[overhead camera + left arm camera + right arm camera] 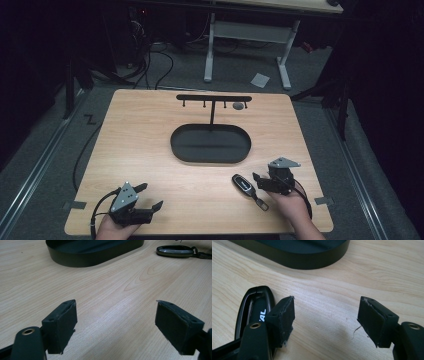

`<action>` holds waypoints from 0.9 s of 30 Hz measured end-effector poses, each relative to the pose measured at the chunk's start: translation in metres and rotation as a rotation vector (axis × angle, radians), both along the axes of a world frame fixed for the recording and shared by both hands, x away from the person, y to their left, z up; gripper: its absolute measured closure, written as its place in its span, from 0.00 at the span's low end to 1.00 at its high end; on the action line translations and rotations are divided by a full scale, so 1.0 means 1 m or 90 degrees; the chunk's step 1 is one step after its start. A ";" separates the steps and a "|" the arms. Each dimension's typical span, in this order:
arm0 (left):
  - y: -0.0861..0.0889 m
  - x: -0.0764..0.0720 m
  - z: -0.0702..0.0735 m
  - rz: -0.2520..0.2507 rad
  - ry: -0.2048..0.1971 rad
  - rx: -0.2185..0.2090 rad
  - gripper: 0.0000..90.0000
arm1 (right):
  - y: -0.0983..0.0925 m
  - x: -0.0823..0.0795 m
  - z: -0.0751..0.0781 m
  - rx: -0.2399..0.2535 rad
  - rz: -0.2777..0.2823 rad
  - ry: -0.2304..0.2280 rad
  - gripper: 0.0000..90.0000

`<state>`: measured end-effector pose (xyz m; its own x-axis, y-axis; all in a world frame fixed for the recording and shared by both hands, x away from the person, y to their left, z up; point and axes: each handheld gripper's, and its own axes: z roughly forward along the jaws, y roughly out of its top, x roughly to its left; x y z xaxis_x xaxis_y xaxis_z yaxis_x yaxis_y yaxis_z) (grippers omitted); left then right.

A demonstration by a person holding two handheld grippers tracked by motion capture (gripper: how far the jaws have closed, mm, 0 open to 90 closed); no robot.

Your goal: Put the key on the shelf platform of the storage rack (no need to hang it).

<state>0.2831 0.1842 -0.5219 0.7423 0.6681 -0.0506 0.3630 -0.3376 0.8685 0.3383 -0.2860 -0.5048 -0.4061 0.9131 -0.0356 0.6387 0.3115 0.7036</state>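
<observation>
Dark floor and cable clutter surround a pale wooden table (150, 145), lit from above. On it, the right gripper (263, 182) hovers low at the near right corner with its jaws spread wide and nothing between them. Just beside its left jaw lies the key fob (242, 183), flat on the wood, its strap trailing toward the person's hand. In the right gripper view the key fob (254, 307) sits outside the jaws, partly behind the left one, not in the gap. That is the likely trouble: closing now would pinch air, or the jaw would nudge the smooth case sideways and spin it away. The low, flat shape also invites a scrape along the table or a slip out of the pads.

Farther off, the left gripper (149, 196) rests open and empty at the near left. Beyond both stands the black oval tray (210, 156) with its hook rack (214, 98); a loosely held fob could drop short of it.
</observation>
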 end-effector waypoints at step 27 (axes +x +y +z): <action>-0.001 0.000 0.000 -0.010 0.001 0.001 0.21 | 0.005 0.018 0.020 -0.095 0.051 0.147 0.33</action>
